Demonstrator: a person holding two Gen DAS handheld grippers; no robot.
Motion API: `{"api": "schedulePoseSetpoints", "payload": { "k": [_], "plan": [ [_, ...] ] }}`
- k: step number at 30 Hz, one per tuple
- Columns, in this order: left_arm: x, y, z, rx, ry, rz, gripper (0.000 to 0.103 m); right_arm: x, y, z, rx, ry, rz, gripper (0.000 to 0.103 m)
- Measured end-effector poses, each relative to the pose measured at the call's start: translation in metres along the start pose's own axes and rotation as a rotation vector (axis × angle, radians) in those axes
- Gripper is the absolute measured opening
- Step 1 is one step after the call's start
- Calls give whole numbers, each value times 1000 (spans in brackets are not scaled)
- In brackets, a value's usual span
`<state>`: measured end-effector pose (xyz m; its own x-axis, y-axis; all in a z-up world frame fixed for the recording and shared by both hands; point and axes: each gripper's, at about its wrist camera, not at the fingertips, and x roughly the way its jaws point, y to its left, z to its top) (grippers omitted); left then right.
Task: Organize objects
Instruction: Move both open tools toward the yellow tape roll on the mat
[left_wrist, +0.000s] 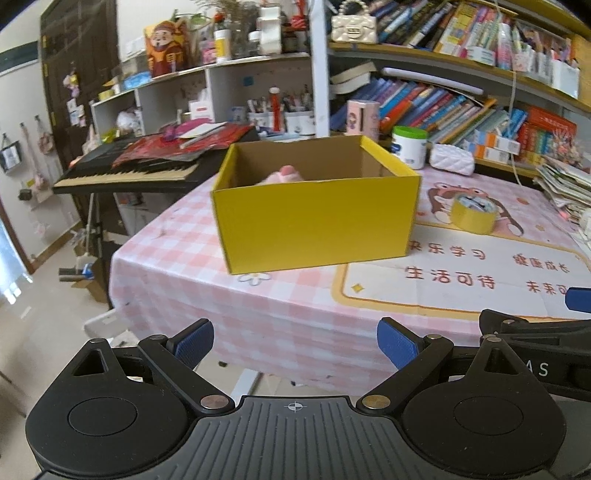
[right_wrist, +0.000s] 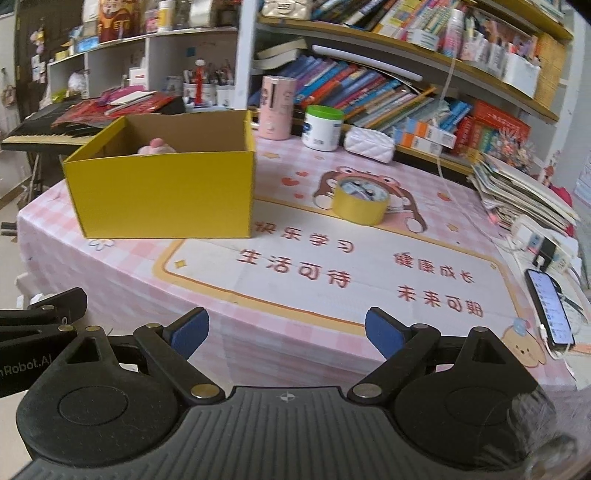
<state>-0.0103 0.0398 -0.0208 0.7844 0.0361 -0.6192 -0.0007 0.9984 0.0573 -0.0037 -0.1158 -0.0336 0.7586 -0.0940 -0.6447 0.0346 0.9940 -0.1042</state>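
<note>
**Pink table, cluttered shelves**

On the table (right_wrist: 221, 266) stands a yellow box (right_wrist: 166, 192); its wall hides most of a pink toy (right_wrist: 157, 146) inside (kind unclear). A tape roll (right_wrist: 360, 206) lies nearby. Left gripper (left_wrist: 295, 345) and right gripper (right_wrist: 286, 334) both gape, empty.

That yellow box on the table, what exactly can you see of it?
The yellow box is an open-topped rectangular carton, bright yellow outside and plain brown cardboard inside, with no lid in view. It stands upright on the pink checked tablecloth, near the table's left end, one corner toward the cameras. Something soft and pink peeks over its rim from inside. Neither gripper touches it, and the yellow tape roll sits apart to its right.
</note>
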Motion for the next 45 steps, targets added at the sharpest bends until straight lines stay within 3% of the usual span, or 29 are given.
{"api": "schedulePoseSetpoints", "payload": {
  "k": [22, 45],
  "plan": [
    [45, -62, 38, 52, 12, -52, 97, 50, -65, 30, 49, 28, -44, 92],
    [105, -142, 87, -14, 22, -13, 97, 127, -146, 88, -9, 23, 0, 92]
  ]
}}
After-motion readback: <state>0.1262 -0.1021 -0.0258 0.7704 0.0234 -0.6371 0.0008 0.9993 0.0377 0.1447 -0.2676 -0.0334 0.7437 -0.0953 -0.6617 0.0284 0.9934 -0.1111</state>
